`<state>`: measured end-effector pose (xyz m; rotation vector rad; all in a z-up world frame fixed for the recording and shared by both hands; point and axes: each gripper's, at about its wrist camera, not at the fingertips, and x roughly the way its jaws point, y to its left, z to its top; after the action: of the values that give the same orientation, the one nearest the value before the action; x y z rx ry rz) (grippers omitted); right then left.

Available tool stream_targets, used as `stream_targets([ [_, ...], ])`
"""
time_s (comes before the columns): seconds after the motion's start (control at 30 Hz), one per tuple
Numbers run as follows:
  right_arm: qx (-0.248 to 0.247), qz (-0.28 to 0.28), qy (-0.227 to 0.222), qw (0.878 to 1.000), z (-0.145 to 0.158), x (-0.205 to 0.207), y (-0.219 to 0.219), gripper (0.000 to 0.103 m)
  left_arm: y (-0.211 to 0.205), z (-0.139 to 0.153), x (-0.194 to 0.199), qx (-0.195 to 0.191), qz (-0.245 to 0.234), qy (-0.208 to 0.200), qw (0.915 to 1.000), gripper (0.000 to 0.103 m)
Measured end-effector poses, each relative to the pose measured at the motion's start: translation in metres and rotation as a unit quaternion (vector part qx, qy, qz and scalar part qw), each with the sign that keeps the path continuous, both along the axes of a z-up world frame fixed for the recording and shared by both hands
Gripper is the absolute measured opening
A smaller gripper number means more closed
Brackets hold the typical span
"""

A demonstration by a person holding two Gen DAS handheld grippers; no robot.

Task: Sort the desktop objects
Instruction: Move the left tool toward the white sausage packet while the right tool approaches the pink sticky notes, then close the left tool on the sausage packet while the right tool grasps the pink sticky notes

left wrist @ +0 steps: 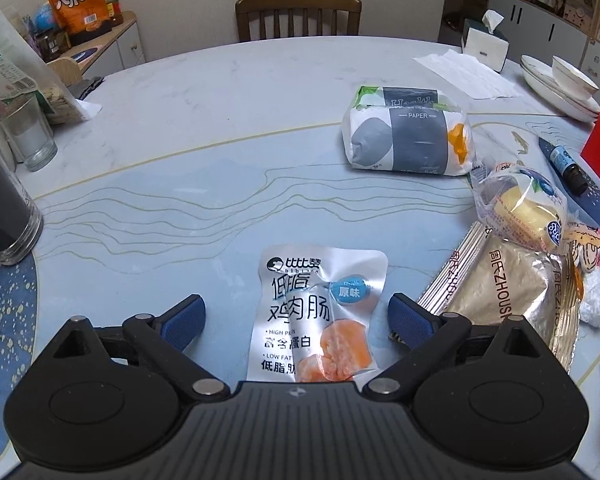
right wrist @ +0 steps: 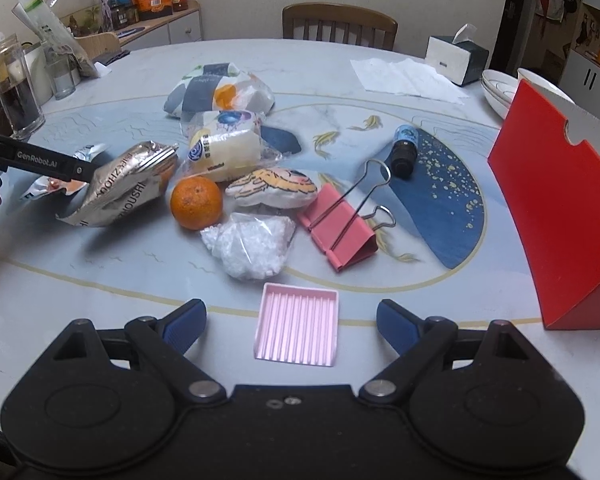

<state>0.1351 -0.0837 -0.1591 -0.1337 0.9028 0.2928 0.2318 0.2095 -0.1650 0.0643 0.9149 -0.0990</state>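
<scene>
Pouch (left wrist: pixel 316 316): glossy, flat | left hand-held gripper (left wrist: pixel 296 316): spread around it | right hand-held gripper (right wrist: pixel 292 320): spread over ribbed, perhaps plastic tray (right wrist: pixel 297 330)

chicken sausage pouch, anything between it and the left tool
Nothing visible. The chicken sausage pouch lies flat on the table, directly between the open fingers of the left tool. The foil snack bag sits off to its right, clear of the gap.

Round marble-look bench (right wrist: pixel 100 280) pretty cluttered: orange (right wrist: pixel 196 202), pink binder clip (right wrist: pixel 340 228), pink ridged tray (right wrist: pixel 297 325), tissue pack (left wrist: pixel 408 136), sausage pouch (left wrist: pixel 316 312), red folder (right wrist: pixel 560 216) standing upright.
</scene>
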Motion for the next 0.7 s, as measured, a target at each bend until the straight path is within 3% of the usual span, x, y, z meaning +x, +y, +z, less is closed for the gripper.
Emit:
stream_targets([
  [0.27,0.003,-0.002,0.004,1.000,-0.0031,0.0025,0.0007,0.091,0.0030,-0.0002,0.0035,-0.001,-0.004,-0.006,1.0000,0.098],
  [0.63,0.008,-0.007,0.004,1.000,-0.0028,0.0087,0.0020,0.089,-0.0001,0.0035,0.0042,-0.005,-0.022,-0.023,0.9995,0.067],
  [0.7,0.008,-0.006,0.007,1.000,-0.0024,0.0091,0.0021,0.088,-0.0001,0.0039,0.0050,-0.007,-0.021,-0.023,0.9995,0.067],
])
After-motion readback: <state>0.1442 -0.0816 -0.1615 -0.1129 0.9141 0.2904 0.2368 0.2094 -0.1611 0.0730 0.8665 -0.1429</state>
